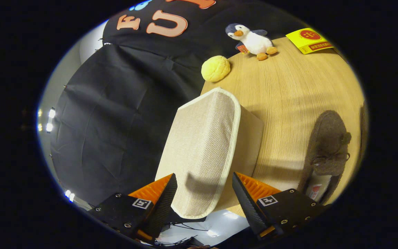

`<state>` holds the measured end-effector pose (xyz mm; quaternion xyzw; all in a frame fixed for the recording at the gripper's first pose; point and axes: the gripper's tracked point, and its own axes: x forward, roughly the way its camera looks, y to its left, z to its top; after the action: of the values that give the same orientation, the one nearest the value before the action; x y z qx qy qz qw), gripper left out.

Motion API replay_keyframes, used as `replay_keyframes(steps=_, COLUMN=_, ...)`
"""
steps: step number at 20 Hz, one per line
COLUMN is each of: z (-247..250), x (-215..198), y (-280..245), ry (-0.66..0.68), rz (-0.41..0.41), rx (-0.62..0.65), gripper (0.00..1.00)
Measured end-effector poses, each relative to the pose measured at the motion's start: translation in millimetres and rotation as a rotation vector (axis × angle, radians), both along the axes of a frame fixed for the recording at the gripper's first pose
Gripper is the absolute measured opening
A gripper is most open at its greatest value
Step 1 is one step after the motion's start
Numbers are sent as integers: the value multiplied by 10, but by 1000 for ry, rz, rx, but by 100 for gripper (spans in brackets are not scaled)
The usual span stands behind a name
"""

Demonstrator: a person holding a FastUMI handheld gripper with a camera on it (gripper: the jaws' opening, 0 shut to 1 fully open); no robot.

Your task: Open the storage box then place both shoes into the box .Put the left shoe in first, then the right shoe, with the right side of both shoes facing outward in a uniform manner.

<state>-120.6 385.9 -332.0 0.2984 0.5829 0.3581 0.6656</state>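
A storage box [250, 138] stands on the wooden table [288, 90]; its beige woven lid [202, 145], edged with pale piping, faces me and looks tilted up. My gripper [203, 180] is open, and the lid's lower part lies just ahead of and between the spread fingers. One finger throws a shadow on the fabric. I cannot tell whether either finger touches the lid. A grey-brown slip-on shoe [327, 148] with a lace bow lies on the table to the right of the box, beyond the right finger. A dark sliver past it may be the second shoe [362, 128].
A yellow bun-shaped toy [215, 68] sits near the table's far edge behind the box. A plush penguin [252, 40] and a yellow packet [309, 40] lie further back. Black cloth hangs to the left of the box.
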Motion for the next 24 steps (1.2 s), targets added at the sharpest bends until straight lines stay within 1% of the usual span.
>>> replay_keyframes(steps=3, z=60, x=27, y=104, ry=30, rz=-33, rx=47, gripper=96)
replay_keyframes(steps=5, z=112, x=23, y=98, ry=38, rz=-19, rx=53, gripper=95)
replay_keyframes(steps=7, z=198, x=40, y=44, ry=33, rz=-11, rx=58, gripper=88)
replay_keyframes(steps=8, z=274, x=55, y=27, ry=36, rz=-13, rx=74, gripper=81)
replay_keyframes(steps=9, z=377, x=31, y=0, ry=44, rz=-13, rx=95, gripper=78)
replay_keyframes(steps=10, z=490, x=41, y=-18, ry=53, rz=-15, rx=119, gripper=72)
replay_keyframes(steps=11, z=604, x=79, y=-35, ry=52, rz=-22, rx=140, gripper=69)
replay_keyframes(steps=13, z=812, x=164, y=-18, ry=28, rz=-33, rx=171, gripper=61)
replay_keyframes(steps=15, z=1041, x=216, y=76, ry=-6, rz=-27, rx=205, gripper=50)
replay_keyframes(steps=19, z=1411, x=272, y=329, ry=-84, rz=-12, rx=226, gripper=40)
replay_keyframes(steps=21, z=1494, x=298, y=460, ry=-115, rz=-6, rx=204, gripper=34)
replay_keyframes(steps=22, z=1544, x=306, y=534, ry=-119, rz=-8, rx=206, gripper=27)
replay_keyframes(steps=24, z=1750, x=313, y=723, ry=-112, rz=-28, rx=245, gripper=21)
